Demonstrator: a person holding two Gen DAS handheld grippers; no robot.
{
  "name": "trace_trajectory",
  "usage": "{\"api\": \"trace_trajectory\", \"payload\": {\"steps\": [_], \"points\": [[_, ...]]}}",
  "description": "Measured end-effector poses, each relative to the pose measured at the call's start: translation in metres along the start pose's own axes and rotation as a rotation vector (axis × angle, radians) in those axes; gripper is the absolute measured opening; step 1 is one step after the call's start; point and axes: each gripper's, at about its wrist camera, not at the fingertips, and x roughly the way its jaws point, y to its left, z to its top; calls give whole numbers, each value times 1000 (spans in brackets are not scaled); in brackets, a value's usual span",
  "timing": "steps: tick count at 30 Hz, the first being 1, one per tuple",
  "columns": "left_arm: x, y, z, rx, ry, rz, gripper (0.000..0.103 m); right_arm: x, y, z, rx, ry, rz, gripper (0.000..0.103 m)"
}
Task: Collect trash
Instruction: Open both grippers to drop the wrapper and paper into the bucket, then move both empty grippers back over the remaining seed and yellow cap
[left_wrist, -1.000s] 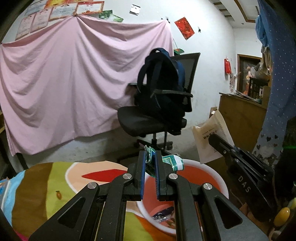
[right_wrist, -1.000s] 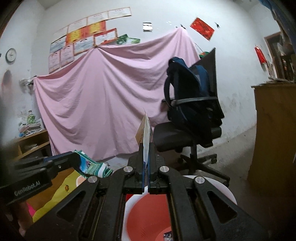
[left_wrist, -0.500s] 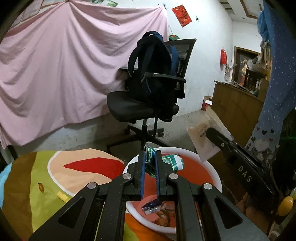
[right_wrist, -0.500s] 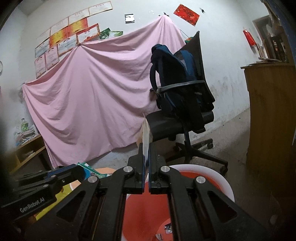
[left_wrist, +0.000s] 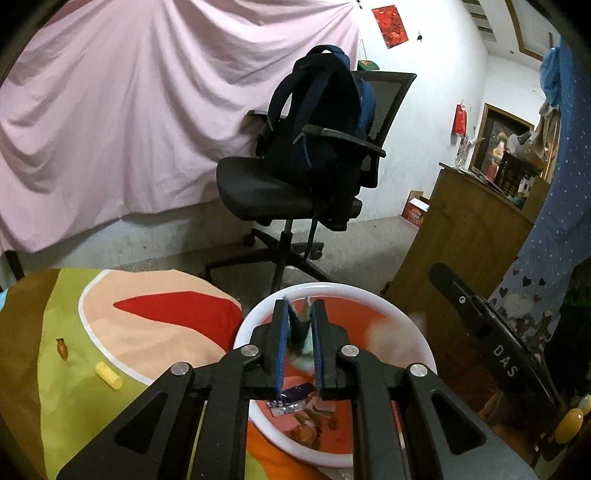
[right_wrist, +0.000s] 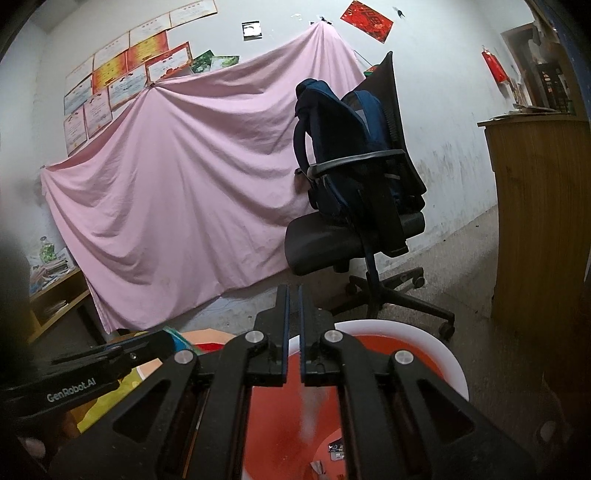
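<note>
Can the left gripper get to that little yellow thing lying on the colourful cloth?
Probably yes. The yellow piece lies bare on the cloth, left of the left gripper, with nothing over it. But a blurred wrapper sits between the jaws above the basin, so that goes first.

Left wrist cam sits just behind its fingers, tilted down over the basin, close, facing the chair and pink sheet; cabinet at right; right gripper body enters its right edge; right wrist cam looks flatter, same way, basin low and near, left gripper body at lower left; shared: basin, chair, sheet, cabinet.
</note>
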Motion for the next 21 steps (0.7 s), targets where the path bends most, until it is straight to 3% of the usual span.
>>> {"api": "trace_trajectory", "payload": {"steps": [4,9,13,19,21], "points": [[0,5,2,-19,10,-2,10,1,-1,-1,1,5,-1,34],[-4,12,2,-39,-4,-7,23,2,-2,-1,4,6,-2,35],[-8,17,2,-55,-19,-5,25,2,-2,-1,1,3,-1,38],[-25,25,1,-66,-86,45,25,-1,2,-1,-13,-20,8,53],[-34,30,1,-69,-116,68,30,-4,5,-1,-23,-40,13,60]]}}
